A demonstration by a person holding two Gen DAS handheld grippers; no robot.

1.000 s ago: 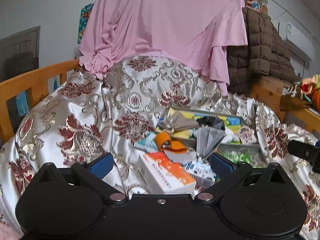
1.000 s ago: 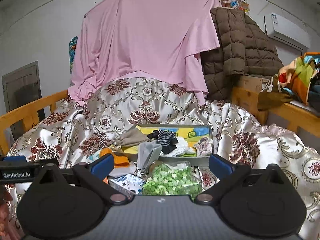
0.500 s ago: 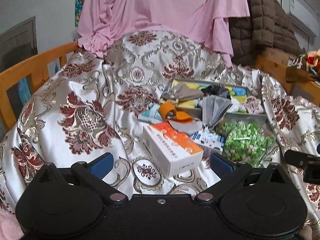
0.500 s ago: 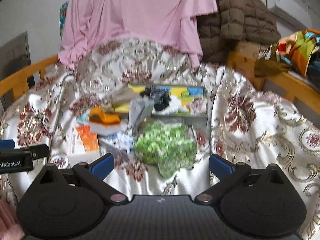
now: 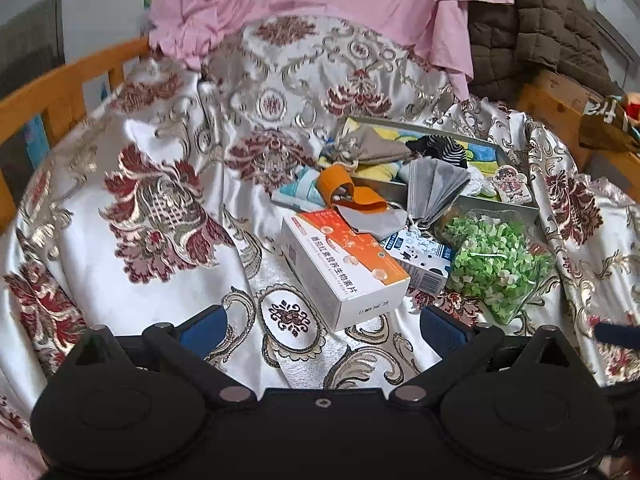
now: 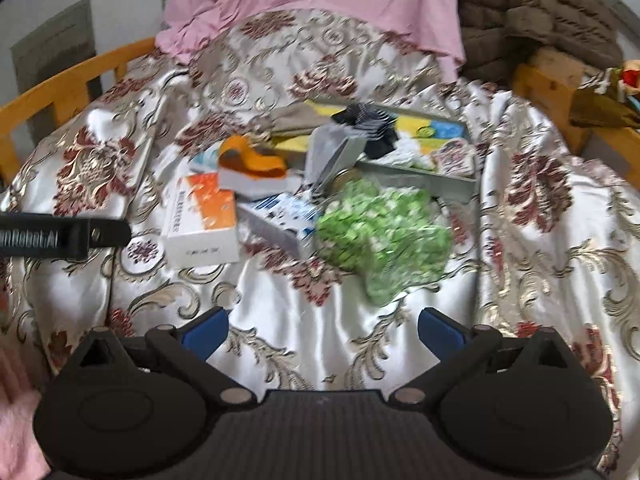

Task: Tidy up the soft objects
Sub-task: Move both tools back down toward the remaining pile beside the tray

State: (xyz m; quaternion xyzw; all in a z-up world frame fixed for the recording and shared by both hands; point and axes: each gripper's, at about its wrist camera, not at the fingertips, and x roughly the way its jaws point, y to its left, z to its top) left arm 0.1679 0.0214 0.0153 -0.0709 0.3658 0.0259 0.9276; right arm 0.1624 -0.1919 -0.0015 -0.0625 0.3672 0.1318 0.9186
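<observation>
Bedspread (image 5: 160, 208), floral satin, fills more of both views vs 1 s ago; cams pulled back and tilted down. Tray (image 5: 516, 210) w/ socks and cloths sits mid-right, farther from both grippers than before. Green bag (image 5: 496, 264) just in front of tray. Orange/white box (image 5: 344, 268) beside it, orange sock (image 5: 348, 194) behind box. L gripper (image 5: 322, 326) fingers spread wide, empty. R gripper (image 6: 322, 326) same, wide apart, nothing held; R view blurred.
</observation>
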